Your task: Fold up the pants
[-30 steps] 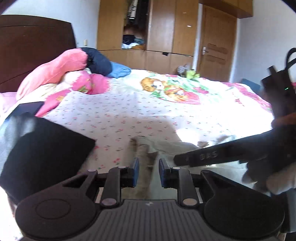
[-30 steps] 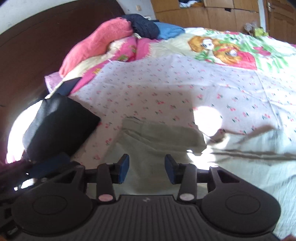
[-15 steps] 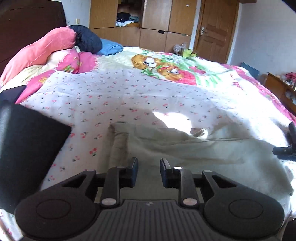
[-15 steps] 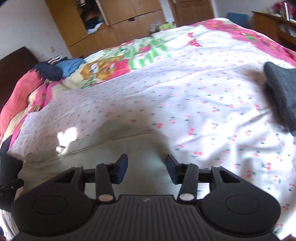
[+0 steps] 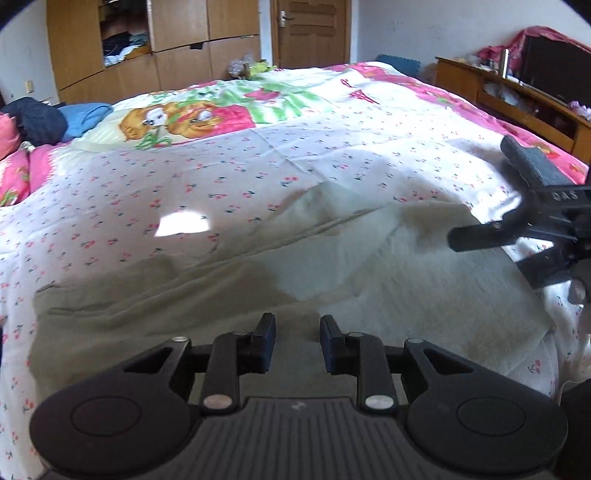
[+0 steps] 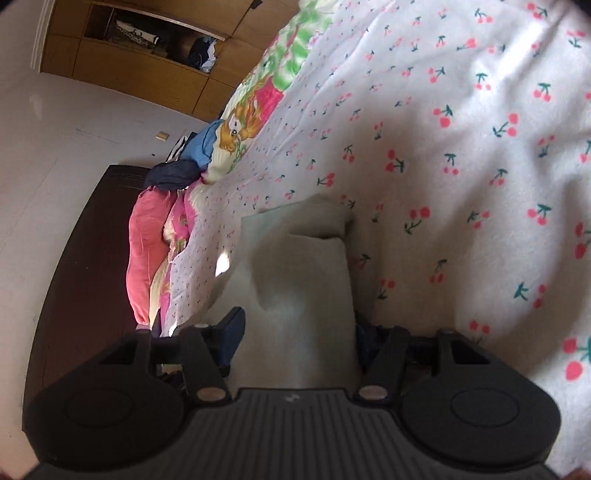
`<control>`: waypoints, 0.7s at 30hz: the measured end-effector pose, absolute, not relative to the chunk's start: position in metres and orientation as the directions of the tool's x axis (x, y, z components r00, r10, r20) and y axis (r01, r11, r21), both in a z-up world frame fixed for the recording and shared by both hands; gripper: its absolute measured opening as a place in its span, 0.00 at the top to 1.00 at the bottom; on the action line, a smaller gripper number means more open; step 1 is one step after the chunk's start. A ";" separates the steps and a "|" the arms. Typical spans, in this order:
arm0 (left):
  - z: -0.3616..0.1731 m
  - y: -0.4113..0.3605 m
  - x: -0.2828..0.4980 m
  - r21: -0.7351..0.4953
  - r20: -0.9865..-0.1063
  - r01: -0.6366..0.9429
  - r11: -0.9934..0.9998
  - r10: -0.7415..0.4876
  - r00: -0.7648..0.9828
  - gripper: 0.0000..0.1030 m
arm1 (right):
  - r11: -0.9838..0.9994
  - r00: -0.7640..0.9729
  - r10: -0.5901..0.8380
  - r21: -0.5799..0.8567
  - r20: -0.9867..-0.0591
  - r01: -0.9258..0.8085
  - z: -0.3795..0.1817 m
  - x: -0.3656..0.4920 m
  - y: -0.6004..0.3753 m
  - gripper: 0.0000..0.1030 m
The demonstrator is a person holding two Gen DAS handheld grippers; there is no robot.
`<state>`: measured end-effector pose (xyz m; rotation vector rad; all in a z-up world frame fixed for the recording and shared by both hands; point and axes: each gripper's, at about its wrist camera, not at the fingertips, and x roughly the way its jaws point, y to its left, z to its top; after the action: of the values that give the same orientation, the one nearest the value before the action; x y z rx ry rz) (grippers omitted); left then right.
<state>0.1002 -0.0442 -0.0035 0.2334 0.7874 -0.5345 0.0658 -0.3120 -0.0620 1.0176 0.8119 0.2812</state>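
The left claw (image 5: pixel 297 343) is held angled downward over the pale pants (image 5: pixel 258 295), its jaws set a narrow gap apart with nothing clamped between them. The right claw (image 6: pixel 299 336) is seen rolled onto its side, so that the room appears tipped in its view; its jaws have just been opening, and a fold of the pants (image 6: pixel 306 280) lies between them, though whether the pads press on the cloth cannot be told. In the left wrist view the right claw (image 5: pixel 517 236) is seen at the right edge, above the far end of the garment. The pants are spread flat across the near part of the bed (image 5: pixel 295 147), on a white sheet printed with cherries. Pink pillows (image 6: pixel 147 251) and dark and blue bundles are piled by the dark headboard (image 6: pixel 81 266). A wooden wardrobe (image 5: pixel 166 48), a door (image 5: pixel 310 29) and a low wooden shelf (image 5: pixel 517 99) are seen beyond the bed.
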 end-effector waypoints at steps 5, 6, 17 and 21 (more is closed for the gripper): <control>-0.008 -0.062 0.093 0.038 -0.729 0.570 0.821 -0.367 0.578 0.58 | 0.487 0.777 0.568 0.872 -0.273 -0.049 -0.025 0.074 -0.319 0.75; -0.013 -0.063 0.094 0.034 -0.740 0.567 0.823 -0.361 0.568 0.57 | 0.506 0.796 0.539 0.861 -0.276 -0.044 -0.026 0.078 -0.321 0.75; -0.016 -0.068 0.094 0.095 -0.747 0.577 0.811 -0.325 0.580 0.54 | 0.442 0.765 0.506 0.881 -0.399 0.168 -0.076 0.125 -0.338 0.93; -0.010 -0.059 0.093 0.092 -0.724 0.556 0.826 -0.328 0.607 0.54 | 0.519 0.696 0.543 0.839 -0.469 0.161 -0.076 0.118 -0.327 0.85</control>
<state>0.0928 -0.0590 -0.0098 0.3242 0.7617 -0.5208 0.1180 -0.3274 -0.0759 1.0234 0.7980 0.2609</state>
